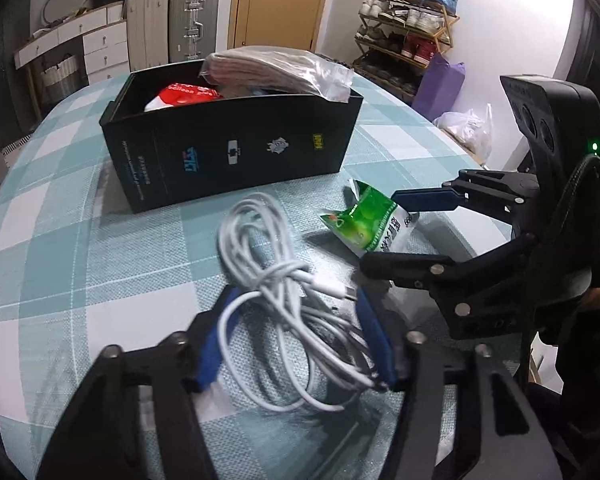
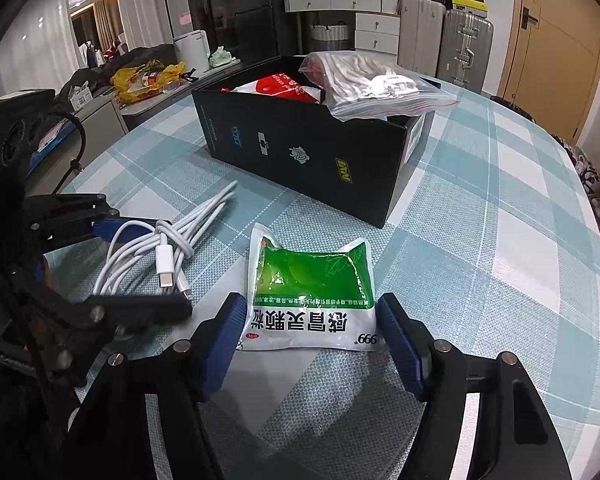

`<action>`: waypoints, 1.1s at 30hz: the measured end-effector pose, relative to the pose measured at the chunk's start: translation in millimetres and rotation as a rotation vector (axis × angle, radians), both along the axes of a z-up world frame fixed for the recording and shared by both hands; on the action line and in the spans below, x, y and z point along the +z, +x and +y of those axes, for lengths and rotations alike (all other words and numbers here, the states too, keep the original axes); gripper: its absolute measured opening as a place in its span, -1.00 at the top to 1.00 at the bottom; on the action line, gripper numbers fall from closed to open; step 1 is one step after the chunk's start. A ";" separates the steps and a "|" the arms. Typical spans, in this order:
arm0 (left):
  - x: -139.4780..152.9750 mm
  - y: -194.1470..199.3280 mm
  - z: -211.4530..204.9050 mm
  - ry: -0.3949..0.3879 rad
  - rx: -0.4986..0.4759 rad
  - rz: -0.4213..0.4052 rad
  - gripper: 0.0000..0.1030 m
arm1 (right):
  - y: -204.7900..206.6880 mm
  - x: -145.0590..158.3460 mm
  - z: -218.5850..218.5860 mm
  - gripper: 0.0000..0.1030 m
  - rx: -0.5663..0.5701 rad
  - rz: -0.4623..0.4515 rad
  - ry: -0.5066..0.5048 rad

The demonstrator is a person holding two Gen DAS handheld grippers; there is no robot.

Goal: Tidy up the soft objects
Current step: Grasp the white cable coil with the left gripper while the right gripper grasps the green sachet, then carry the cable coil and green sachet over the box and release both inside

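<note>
While jaws pinch cable [image 1: 296, 312], right jaws clasp sachet [image 2: 312, 292]

A white charging cable [image 1: 284, 308] lies coiled on a worktop [image 1: 100, 240] covered in a teal, pale blue and white check. Beside it sits a sachet [image 2: 312, 292], green above and white below with dark lettering. The box [image 1: 236, 148] is black with small blue, white and yellow logos, holding a red-and-white pack [image 1: 184, 94] and a clear zip bag [image 2: 376, 80]. Each black hand-held gripper [image 2: 312, 320] carries blue pads [image 2: 400, 332].
</note>
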State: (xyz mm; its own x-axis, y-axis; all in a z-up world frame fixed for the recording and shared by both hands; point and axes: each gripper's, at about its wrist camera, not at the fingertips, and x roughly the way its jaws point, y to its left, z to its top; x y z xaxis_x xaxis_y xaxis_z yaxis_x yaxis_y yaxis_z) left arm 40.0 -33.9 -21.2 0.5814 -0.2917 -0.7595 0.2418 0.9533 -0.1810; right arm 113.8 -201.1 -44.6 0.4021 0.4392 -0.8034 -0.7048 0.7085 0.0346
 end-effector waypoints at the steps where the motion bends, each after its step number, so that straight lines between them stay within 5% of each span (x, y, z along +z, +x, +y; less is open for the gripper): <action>1: 0.1 0.1 1.4 -0.009 -0.001 -0.003 0.00 | -0.3 -0.1 -0.2 -0.36 0.001 0.001 0.002; 11: 4.0 -5.5 9.0 -0.007 0.022 -0.052 0.02 | 1.9 -0.7 5.0 -0.52 -0.018 0.004 0.029; 20: 13.0 -8.1 19.3 -0.009 0.052 -0.084 0.02 | 1.5 0.9 6.4 -0.09 -0.009 -0.012 0.022; 33: 35.9 -9.5 33.8 0.007 0.097 -0.159 0.02 | -12.0 27.0 5.2 -0.06 0.028 -0.065 0.115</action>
State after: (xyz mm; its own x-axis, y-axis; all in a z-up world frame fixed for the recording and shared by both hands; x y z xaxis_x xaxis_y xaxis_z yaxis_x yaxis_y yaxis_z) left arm 30.5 -0.1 14.7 0.7193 -0.2236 -0.6577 0.1740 0.9746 -0.1410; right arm 101.8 -195.9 -17.6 0.4381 0.5385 -0.7198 -0.7279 0.6824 0.0674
